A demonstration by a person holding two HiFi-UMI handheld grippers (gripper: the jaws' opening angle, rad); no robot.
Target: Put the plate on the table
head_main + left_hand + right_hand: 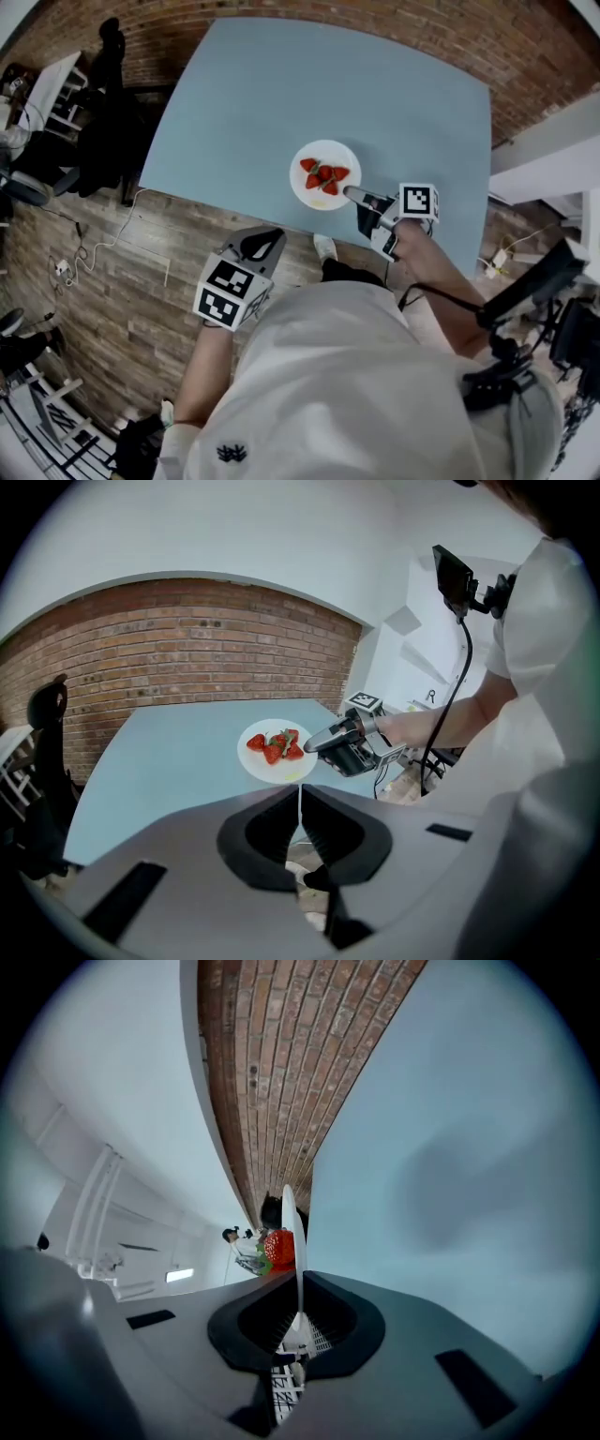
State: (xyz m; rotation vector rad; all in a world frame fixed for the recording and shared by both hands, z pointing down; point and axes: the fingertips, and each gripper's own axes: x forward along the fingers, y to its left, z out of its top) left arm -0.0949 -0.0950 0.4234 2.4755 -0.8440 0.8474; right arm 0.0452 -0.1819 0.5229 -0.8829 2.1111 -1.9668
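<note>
Round white plate, red strawberries, rim pinched by right gripper

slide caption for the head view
Right gripper pinches the rim of a white plate of strawberries at the edge of the blue table; left gripper shut, empty.

Right gripper is out at the end of the stretched right forearm. It is rolled onto its side, with its jaws clamped on the near-right rim of the plate. Left gripper sits well back from the plate on its near-left side, tilted downward, jaws closed together with nothing between them. Left forearm is bent in beside the torso.
</note>
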